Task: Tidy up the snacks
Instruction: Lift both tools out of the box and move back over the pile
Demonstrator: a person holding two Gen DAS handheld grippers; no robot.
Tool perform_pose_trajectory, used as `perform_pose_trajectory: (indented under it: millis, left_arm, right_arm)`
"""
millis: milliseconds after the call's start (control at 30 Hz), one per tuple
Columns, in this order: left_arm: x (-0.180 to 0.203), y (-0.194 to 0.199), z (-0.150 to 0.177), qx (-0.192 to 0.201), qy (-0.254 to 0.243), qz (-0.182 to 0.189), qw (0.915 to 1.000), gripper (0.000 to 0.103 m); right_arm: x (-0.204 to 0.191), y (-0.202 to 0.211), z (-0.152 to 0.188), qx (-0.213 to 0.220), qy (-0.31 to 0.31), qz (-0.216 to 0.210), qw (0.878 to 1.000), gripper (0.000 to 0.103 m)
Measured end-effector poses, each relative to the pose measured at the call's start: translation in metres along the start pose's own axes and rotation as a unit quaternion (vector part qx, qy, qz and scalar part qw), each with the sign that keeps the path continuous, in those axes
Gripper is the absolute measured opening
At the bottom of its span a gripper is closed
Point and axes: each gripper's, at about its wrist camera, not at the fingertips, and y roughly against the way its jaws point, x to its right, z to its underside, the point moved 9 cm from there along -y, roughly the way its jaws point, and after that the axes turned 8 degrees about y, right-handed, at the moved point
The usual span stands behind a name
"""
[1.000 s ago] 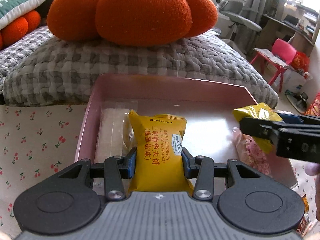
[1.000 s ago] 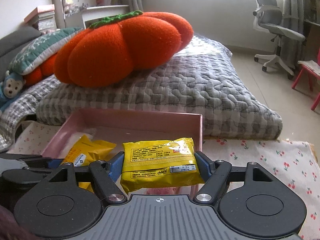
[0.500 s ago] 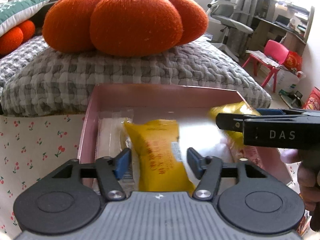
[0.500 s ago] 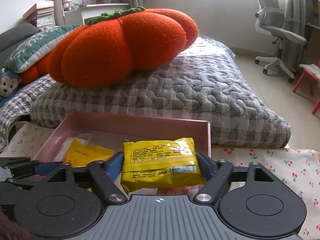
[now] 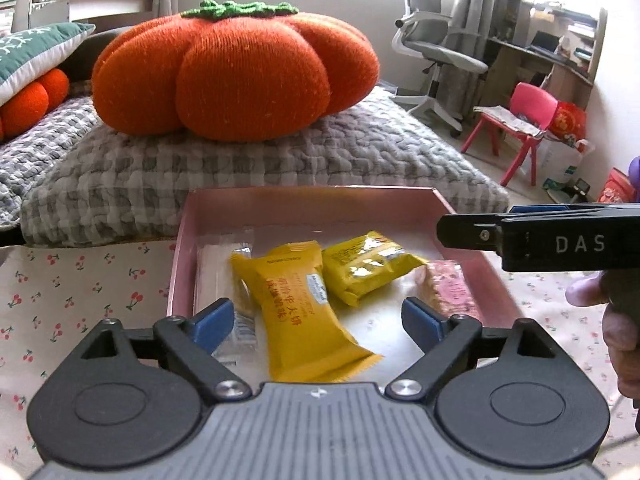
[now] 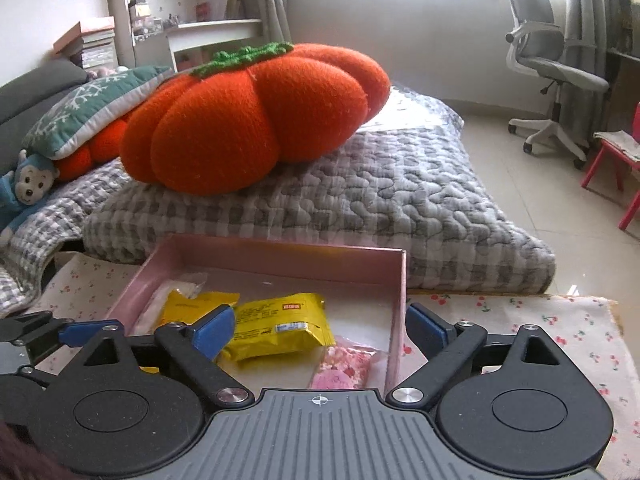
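From the left wrist view, the left gripper (image 5: 318, 316) hangs over the pink tray (image 5: 182, 248), its jaws opening and pressing on nothing; the yellow wafer packet (image 5: 298, 312) lies loose on the tray floor below them. Beside it rest a second yellow packet (image 5: 368, 266), a pink snack (image 5: 450, 290) and a clear-wrapped bar (image 5: 218, 276) (against the left wall). The placing step looks finished; next comes fetching another snack, which calls for clearing the tray wall first.

From the right wrist view, the right gripper (image 6: 316, 330) is also opening, empty, above the second yellow packet (image 6: 280, 326). Only here does the cherry-print cloth (image 6: 520, 320) right of the tray show; no further snacks appear on it.
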Motion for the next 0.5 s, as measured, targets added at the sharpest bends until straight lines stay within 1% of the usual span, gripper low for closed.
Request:
perform_pose_trajectory:
  millis: [100,233,433,500]
  left_arm:
    - [0.006,0.012,0.001,0.006,-0.001,0.002,1.0,0.094]
    - [0.013,0.026,0.006,0.007,-0.006,0.002,1.0,0.096]
    - [0.015,0.048,0.019,0.006,-0.004,0.003,1.0,0.101]
    - [0.013,0.054,0.023,0.006,-0.001,0.003,1.0,0.102]
  right_arm:
    - [0.0,0.018,-0.002,0.005,0.003,-0.002,1.0,0.095]
    - [-0.002,0.042,0.0,0.01,0.008,-0.004,1.0,0.097]
    - [-0.006,0.073,0.012,0.006,0.015,-0.003,1.0,0.097]
    - [-0.009,0.083,0.018,0.007,0.018,-0.009,1.0,0.1]
